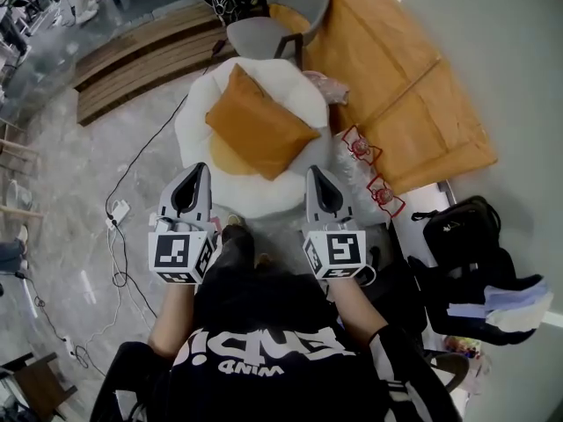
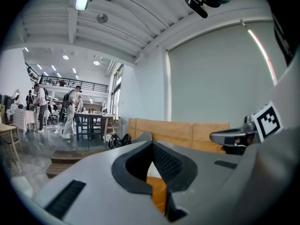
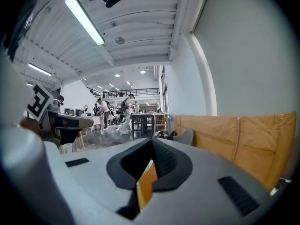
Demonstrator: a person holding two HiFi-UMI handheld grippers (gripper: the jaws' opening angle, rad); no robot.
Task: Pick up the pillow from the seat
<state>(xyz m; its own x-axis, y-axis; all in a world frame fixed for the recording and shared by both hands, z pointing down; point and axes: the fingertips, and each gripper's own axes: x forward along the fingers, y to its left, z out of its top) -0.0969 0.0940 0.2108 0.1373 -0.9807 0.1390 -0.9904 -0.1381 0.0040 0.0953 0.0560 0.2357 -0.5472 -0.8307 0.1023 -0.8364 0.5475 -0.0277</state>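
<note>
Head view: pillow [image 1: 259, 128] on seat [image 1: 195, 134], grey floor [image 1: 88, 170].

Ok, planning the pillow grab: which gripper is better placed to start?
Right, slightly: the right gripper sits nearer the orange pillow than the left gripper. Both are shut, short of it.

Pillow [image 1: 259, 123] plain burnt orange. Seat [image 1: 195, 134] under it white. My left gripper [image 1: 199, 169] and my right gripper [image 1: 314, 172] pale grey, black inner pads, black-and-white square markers on cubes. Floor [image 1: 79, 183] grey, marbled. Chair [image 1: 280, 26] grey. Bag [image 1: 462, 236] black. My shirt [image 1: 264, 341] black, white lettering.
</note>
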